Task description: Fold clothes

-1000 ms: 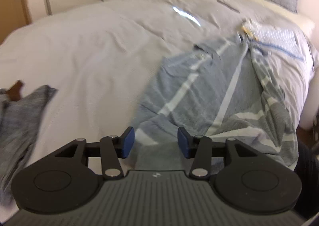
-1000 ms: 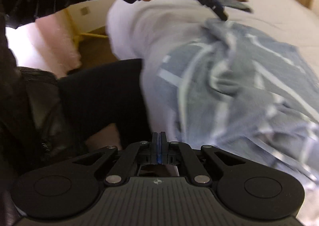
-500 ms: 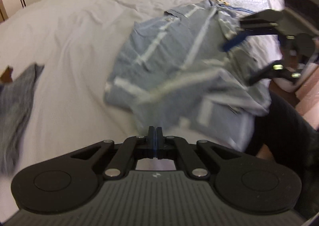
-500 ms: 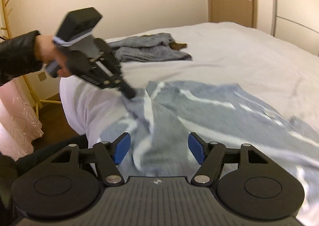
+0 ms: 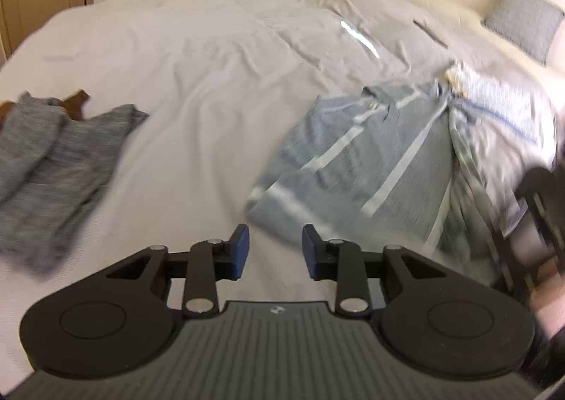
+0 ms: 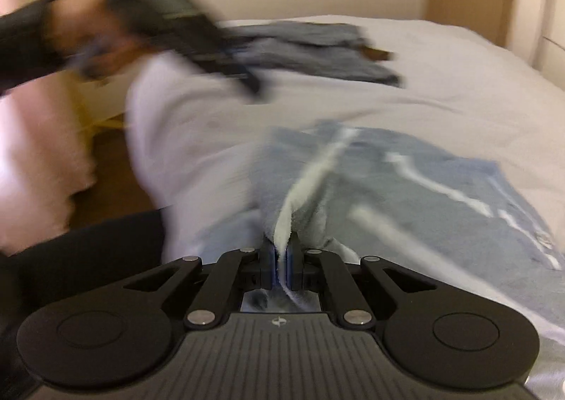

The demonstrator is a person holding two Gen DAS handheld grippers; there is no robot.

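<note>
No writing can be read on anything here; the only mark is a small pale emblem moulded into the ribbed grey housing just behind my fingers, and it shows in both views. Looking along my left gripper (image 5: 274, 251), the blue pads stand apart and are opening, with nothing between them but the pale bed sheet (image 5: 197, 57) below. The blue-grey garment with white stripes (image 5: 370, 159) lies spread to the right, its near corner just beyond my right-hand pad and not touching it. Far left on the sheet lies a separate mottled grey garment (image 5: 53, 159) with something brown poking out at its far edge. This view alone shows the grey pillow (image 5: 522, 20) at the far right, a pale patterned cloth (image 5: 494, 103) beside the striped garment's far end, and wardrobe doors beyond the bed. A dark blurred shape at the right edge is too smeared to name. Looking along my right gripper (image 6: 281, 264), the pads are pinched on a ridge of the striped garment (image 6: 406, 195), a white stripe running straight into the narrow gap between them, and they are closing. The rest of the garment spreads away to the right over the sheet (image 6: 459, 82). Only this view shows my left hand (image 6: 84, 36) and its gripper, heavily blurred, at the upper left above the bed's corner, with the grey garment (image 6: 317, 43) behind it and a wooden floor down to the left.
</note>
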